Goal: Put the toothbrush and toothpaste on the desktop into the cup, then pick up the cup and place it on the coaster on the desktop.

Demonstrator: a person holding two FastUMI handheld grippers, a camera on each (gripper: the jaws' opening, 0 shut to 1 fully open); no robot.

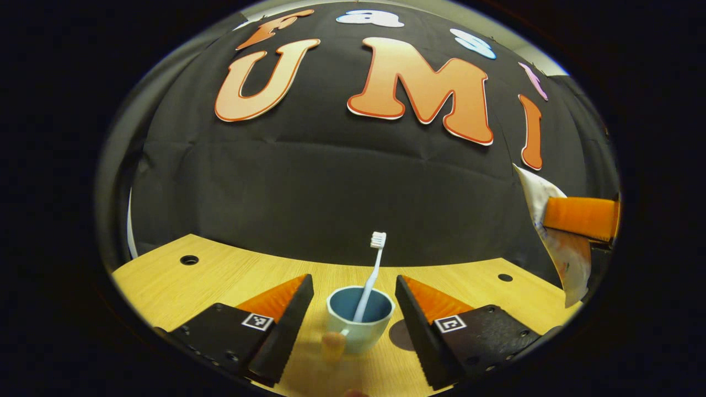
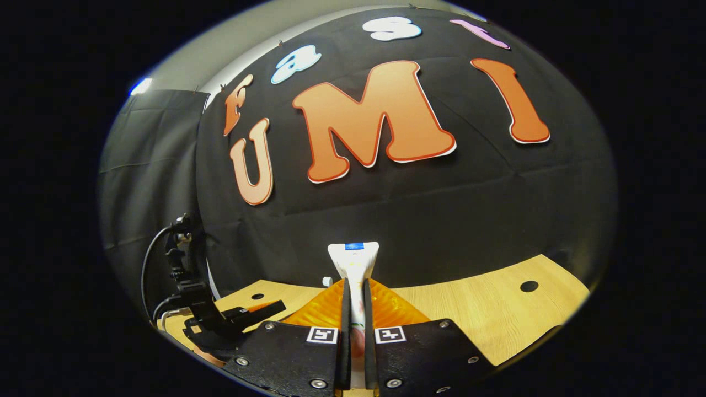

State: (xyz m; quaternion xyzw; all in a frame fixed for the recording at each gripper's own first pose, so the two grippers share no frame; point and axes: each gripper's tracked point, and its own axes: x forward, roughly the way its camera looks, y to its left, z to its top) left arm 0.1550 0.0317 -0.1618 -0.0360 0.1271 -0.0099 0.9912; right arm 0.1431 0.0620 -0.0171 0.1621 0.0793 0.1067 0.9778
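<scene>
**Toothbrush seated in cup; toothpaste tube clamped in right gripper**

In the left gripper view, the pale green ceramic cup with a blue interior [image 1: 359, 322] is standing upright on the light wooden desktop [image 1: 220, 270], toward its near edge. The cup is sitting between the two black-and-orange fingers of the left gripper [image 1: 353, 325], with a clear gap on each side; neither finger is touching it. The left gripper is standing spread wide, holding nothing. The cup's small handle [image 1: 334, 345] is facing the camera. The white toothbrush [image 1: 371, 278] is standing inside the cup, leaning slightly right, with its bristled head above the rim. A round dark coaster [image 1: 401, 335] is lying flat on the desktop just right of the cup, partly hidden behind the right-hand finger.

At the right edge of the same view, the white toothpaste tube [image 1: 551, 231] is hanging well above the desktop, with an orange finger of the right gripper [image 1: 582, 216] pressing against it.

In the right gripper view, the right gripper [image 2: 353, 314] is pinching the white toothpaste tube [image 2: 353, 262] between both fingers, which are drawn nearly together. The tube is projecting forward and upward past the fingertips, its flat crimped end farthest from the camera. The left gripper [image 2: 231, 320] is showing at lower left, over the desktop's left part [image 2: 485, 314].
</scene>
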